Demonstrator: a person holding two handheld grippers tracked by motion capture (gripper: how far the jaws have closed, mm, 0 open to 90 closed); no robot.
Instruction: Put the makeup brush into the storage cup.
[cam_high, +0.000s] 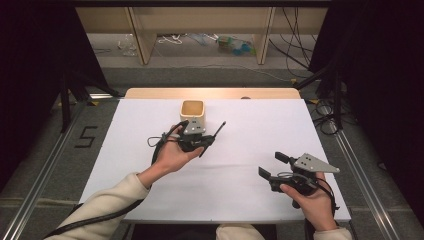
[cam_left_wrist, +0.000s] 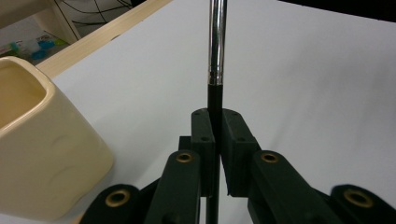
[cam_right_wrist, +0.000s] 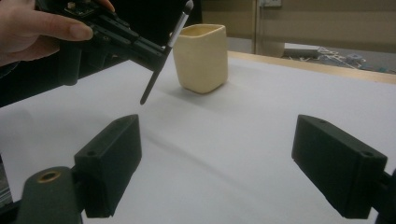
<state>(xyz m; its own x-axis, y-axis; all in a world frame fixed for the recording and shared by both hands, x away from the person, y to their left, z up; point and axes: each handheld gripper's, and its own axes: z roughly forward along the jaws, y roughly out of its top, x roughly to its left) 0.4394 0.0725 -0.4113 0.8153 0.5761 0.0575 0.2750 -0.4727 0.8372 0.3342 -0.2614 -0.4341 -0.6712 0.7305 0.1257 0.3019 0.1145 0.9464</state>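
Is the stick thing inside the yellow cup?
No, the stick is pinched in the left tool and hangs in the air beside the cup, not in it.

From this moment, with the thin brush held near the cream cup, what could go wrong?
1. The left gripper pinches the brush on its thin black handle, well off its middle, so it may pivot or slip when moved.
2. The cream cup stands close beside that gripper; a careless swing could knock it or tip it.
3. The brush is tilted, not upright, so its end may strike the cup's rim instead of entering. The right gripper is open and apart, unable to steady anything.
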